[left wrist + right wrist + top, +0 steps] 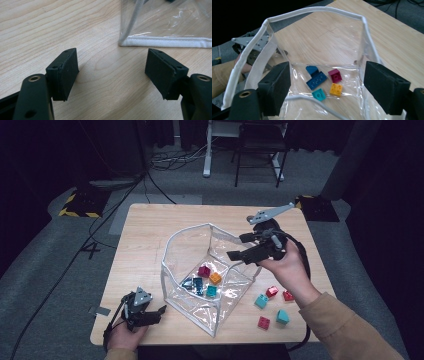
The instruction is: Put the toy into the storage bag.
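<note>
A clear plastic bag (165, 270) with white trim stands open in the middle of the wooden table (145, 235). Inside it lie a magenta brick (335, 75), an orange brick (336, 89), a teal brick (319, 94) and two blue bricks (316, 80). My right gripper (239, 246) hovers open over the bag's right rim with nothing between its jaws, looking down into the bag (312, 11). My left gripper (155, 312) rests open on the table near the bag's front left corner (165, 42), holding nothing.
Several loose bricks lie on the table right of the bag, red ones (271, 291) and teal ones (260, 301) among them. Beyond the table are cables on the grey floor, a chair frame (257, 150) and a yellow-black striped base (80, 205).
</note>
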A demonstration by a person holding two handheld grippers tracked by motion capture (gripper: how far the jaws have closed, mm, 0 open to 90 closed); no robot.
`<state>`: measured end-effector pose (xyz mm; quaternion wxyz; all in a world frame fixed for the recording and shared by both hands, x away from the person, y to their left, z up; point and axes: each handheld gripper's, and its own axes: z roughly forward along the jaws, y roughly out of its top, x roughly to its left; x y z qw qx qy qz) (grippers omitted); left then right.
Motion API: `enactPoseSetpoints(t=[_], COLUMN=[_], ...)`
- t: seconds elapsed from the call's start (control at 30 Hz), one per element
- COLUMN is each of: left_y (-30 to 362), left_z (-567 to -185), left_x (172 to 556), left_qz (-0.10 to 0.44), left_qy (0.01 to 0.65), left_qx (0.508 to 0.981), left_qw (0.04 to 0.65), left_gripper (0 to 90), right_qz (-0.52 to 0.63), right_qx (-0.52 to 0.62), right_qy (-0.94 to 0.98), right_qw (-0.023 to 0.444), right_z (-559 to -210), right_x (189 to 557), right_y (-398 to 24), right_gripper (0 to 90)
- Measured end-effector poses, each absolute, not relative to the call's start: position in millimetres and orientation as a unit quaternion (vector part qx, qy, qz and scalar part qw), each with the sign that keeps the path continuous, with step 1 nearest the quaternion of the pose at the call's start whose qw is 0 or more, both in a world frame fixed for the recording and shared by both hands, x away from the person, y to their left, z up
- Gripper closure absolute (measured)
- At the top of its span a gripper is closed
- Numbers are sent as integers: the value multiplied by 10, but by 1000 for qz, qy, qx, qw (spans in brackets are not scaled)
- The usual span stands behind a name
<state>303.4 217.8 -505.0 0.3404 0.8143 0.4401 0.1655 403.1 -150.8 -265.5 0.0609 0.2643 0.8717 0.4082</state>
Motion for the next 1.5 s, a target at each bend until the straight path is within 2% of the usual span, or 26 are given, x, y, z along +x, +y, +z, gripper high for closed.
enactPoseSetpoints(t=[0.3,0.8,1.5], left_y=[2177,2177,2177], left_z=[-5050,-5050,-5050], left_x=[3034,3034,3034], left_qz=[166,166,166], left_qy=[440,440,440], left_qx=[814,814,814], left_qw=[341,341,341], left_gripper=[272,272,272], right_qz=[414,399,327], right_qx=[297,377,449], right_qy=[856,827,825], right_qw=[86,119,106], right_z=[-2620,-2811,-3702], right_x=[4001,4044,4114], right_y=[-2013,-2836,-3280], right_gripper=[232,235,249])
